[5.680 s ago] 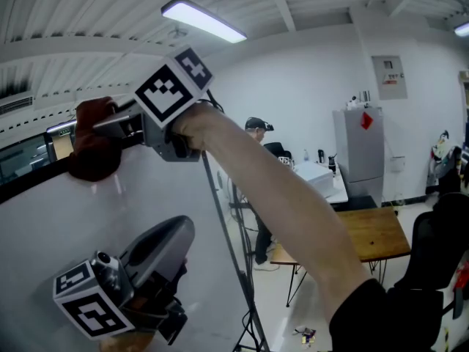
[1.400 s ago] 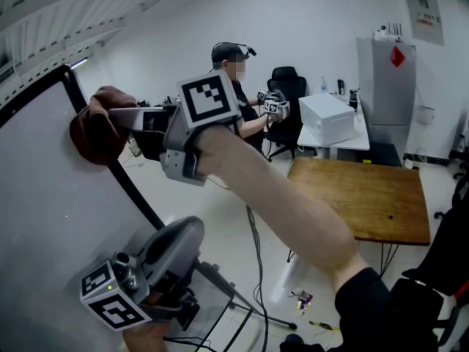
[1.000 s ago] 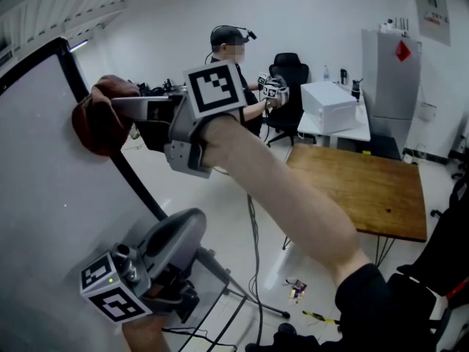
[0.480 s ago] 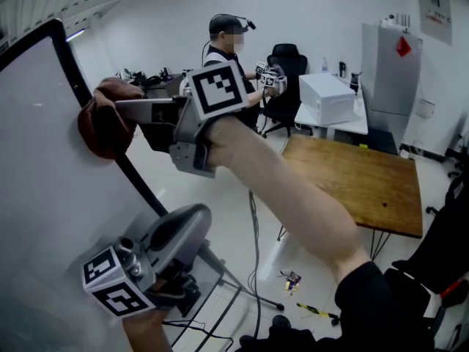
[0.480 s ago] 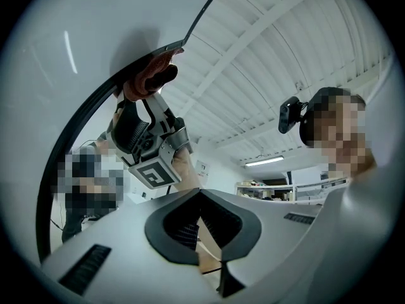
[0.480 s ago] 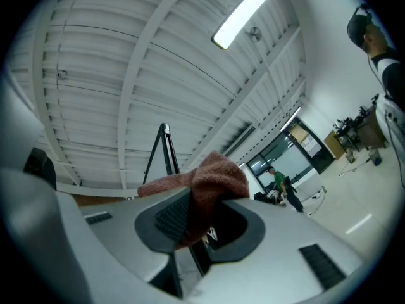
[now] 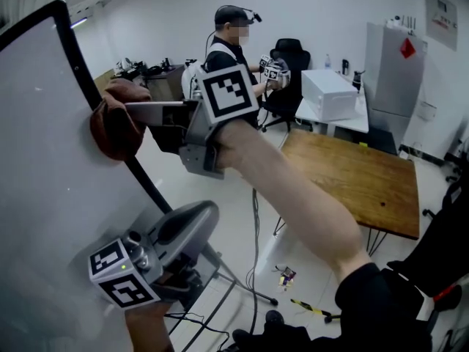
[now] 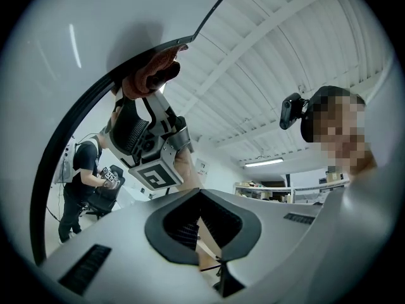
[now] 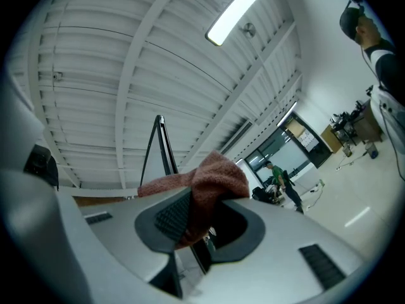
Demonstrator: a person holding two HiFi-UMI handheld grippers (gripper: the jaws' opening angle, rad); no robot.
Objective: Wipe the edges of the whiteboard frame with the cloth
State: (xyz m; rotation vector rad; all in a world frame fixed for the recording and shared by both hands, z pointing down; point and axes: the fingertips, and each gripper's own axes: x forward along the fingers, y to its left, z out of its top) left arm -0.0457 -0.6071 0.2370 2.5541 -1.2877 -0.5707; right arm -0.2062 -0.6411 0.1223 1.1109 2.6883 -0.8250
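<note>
We record the right hand-held gripper (image 7: 141,120) clamped on the reddish-brown cloth (image 7: 113,127), which touches the black whiteboard frame (image 7: 79,61) at its side edge, while the left hand-held gripper (image 8: 200,200) sits lower, jaws together, empty.

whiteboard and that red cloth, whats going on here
A person is cleaning the whiteboard frame with a hand-held gripper in each hand. The right claw is shut on a reddish-brown cloth and presses it against the black frame along the board's right edge, partway down that side. The left claw hangs lower in front of the board, with its jaws together and nothing in them. It is not touching the cloth.
</note>
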